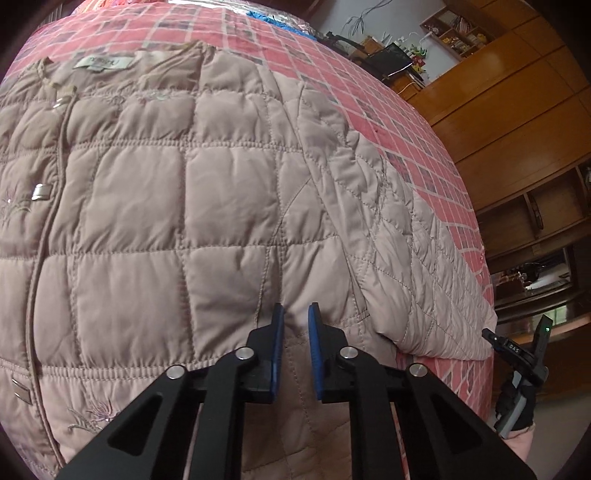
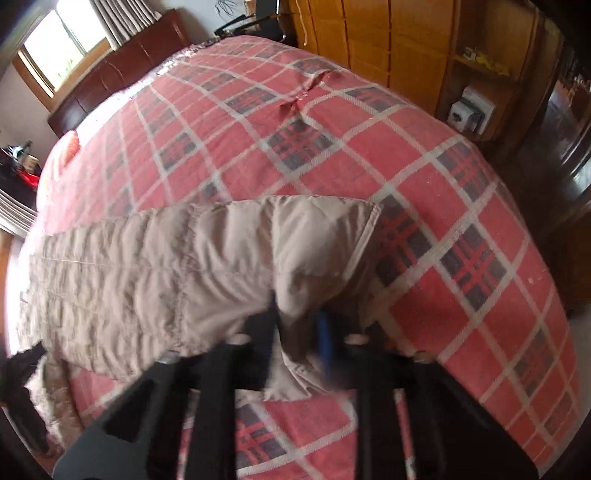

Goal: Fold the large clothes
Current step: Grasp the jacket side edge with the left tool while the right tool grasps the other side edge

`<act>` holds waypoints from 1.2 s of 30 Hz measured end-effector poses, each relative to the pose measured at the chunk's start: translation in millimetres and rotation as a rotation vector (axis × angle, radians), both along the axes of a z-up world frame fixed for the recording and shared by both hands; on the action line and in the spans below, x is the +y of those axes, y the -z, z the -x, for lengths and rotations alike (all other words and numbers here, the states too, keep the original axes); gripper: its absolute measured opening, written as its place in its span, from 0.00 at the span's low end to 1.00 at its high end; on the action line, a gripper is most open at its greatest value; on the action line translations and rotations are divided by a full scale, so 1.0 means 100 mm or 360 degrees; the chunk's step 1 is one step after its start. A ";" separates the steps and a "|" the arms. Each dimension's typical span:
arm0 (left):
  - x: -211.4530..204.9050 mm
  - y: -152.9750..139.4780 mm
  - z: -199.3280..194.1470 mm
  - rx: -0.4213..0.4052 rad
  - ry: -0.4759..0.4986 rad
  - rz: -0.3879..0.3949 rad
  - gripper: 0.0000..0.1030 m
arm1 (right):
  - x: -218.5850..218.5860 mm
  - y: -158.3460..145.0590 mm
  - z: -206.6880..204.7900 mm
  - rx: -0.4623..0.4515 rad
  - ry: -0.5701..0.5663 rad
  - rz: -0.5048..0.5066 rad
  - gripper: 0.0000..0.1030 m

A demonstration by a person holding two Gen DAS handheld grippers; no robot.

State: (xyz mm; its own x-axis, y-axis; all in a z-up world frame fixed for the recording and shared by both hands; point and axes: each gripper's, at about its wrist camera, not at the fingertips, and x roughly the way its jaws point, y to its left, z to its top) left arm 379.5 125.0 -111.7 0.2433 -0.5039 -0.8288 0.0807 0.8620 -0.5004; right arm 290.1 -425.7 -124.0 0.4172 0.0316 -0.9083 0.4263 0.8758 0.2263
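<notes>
A beige quilted jacket [image 1: 166, 203] lies spread face up on a bed with a red plaid cover [image 1: 369, 92], its collar label at the far end. My left gripper [image 1: 296, 314] pinches a fold of the jacket's side between its blue pads [image 1: 279, 332], near the armpit. The sleeve [image 1: 406, 240] runs down to the right. In the blurred right wrist view, my right gripper [image 2: 298, 314] is shut on the cuff end of that sleeve [image 2: 184, 266], lifted off the plaid cover [image 2: 332, 140]. The right gripper's body [image 1: 517, 350] shows by the bed edge, held by a gloved hand [image 1: 515, 406].
A wooden wardrobe [image 2: 388, 37] and shelves [image 1: 535, 206] stand close along the bed's right side. A dark headboard [image 2: 122, 74] and a window [image 2: 55, 44] lie beyond the bed. Cluttered shelves [image 1: 454, 33] hang on the far wall. Bare plaid cover stretches beyond the sleeve.
</notes>
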 end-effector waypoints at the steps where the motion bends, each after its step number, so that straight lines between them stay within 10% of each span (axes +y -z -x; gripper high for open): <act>1: 0.01 0.01 0.00 -0.0001 0.0000 0.0005 0.11 | 0.00 0.00 0.00 -0.0001 0.0006 0.0000 0.11; 17: 0.20 0.10 -0.03 -0.0008 0.0003 0.0013 0.02 | 1.16 -0.75 -0.29 -0.0306 -0.0396 -0.0127 0.05; 31: 0.19 0.10 -0.03 -0.0014 0.0018 0.0007 0.02 | 2.11 -0.15 -0.78 -0.0032 -0.0662 0.0053 0.07; 36: 0.17 0.07 -0.04 -0.0017 0.0023 -0.0004 0.02 | 2.17 -0.20 -0.67 -0.0106 -0.0751 -0.0078 0.26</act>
